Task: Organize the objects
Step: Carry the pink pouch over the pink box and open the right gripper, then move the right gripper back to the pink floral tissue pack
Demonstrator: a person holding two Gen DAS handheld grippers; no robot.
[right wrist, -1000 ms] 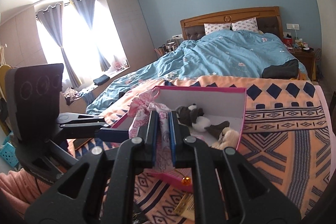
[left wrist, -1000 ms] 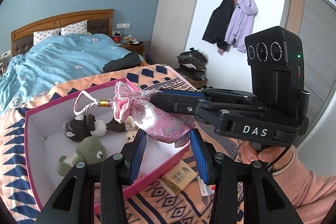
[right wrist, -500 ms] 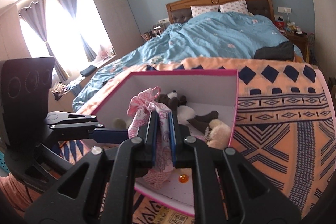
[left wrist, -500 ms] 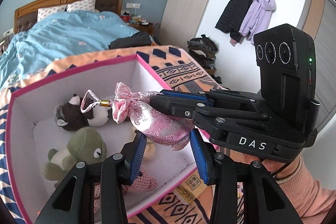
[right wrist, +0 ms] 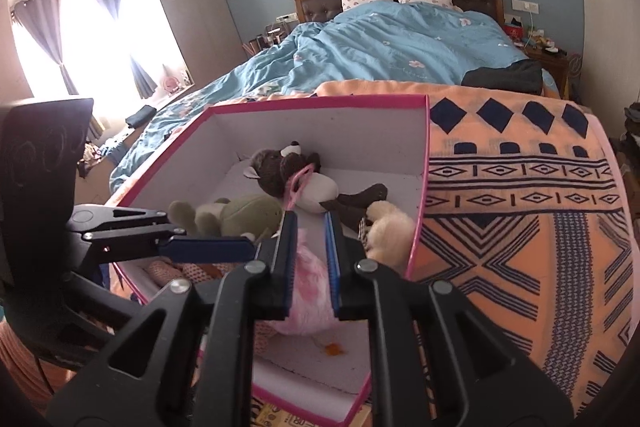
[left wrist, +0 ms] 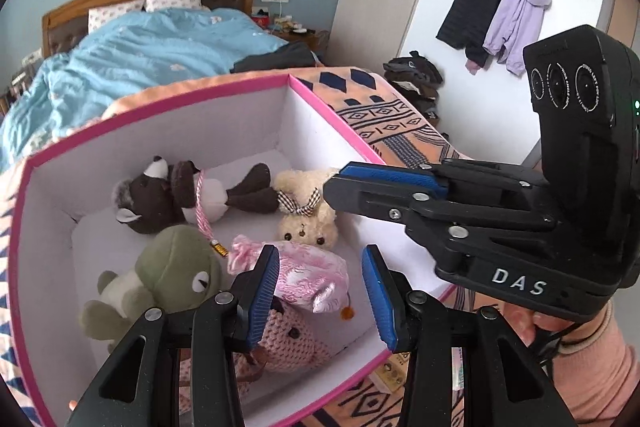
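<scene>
The left tongs (left wrist: 320,291) stand part open over the near corner of the pink-rimmed box (left wrist: 332,115), nothing gripped; the pink brocade pouch (left wrist: 304,275) lies between and just beyond their blue pads without being pressed. The right tongs (right wrist: 311,255), which a second ago were clamped shut on the pouch and carried it in mid-air above the box rim, have come down into the box and are now opening: a gap shows between the pads and the pouch lies below them on the box floor, apparently let go. I judge this item delivered; withdrawal is the remaining step. The pouch rests against a pink knitted toy (left wrist: 284,343), its cord (left wrist: 200,211) trailing over the dark brown plush (left wrist: 176,195), with the green frog plush (left wrist: 168,279) to one side and the cream bear (left wrist: 308,223) beyond. Whether the right pads brush the fabric cannot be settled from either view. The knitted toy is largely masked by the left tongs. A printed card (left wrist: 394,373) outside the near wall is cut off and unreadable. Farther off, the patterned orange blanket (right wrist: 520,211) and the blue duvet (right wrist: 380,55) carry no other visible loose items.
</scene>
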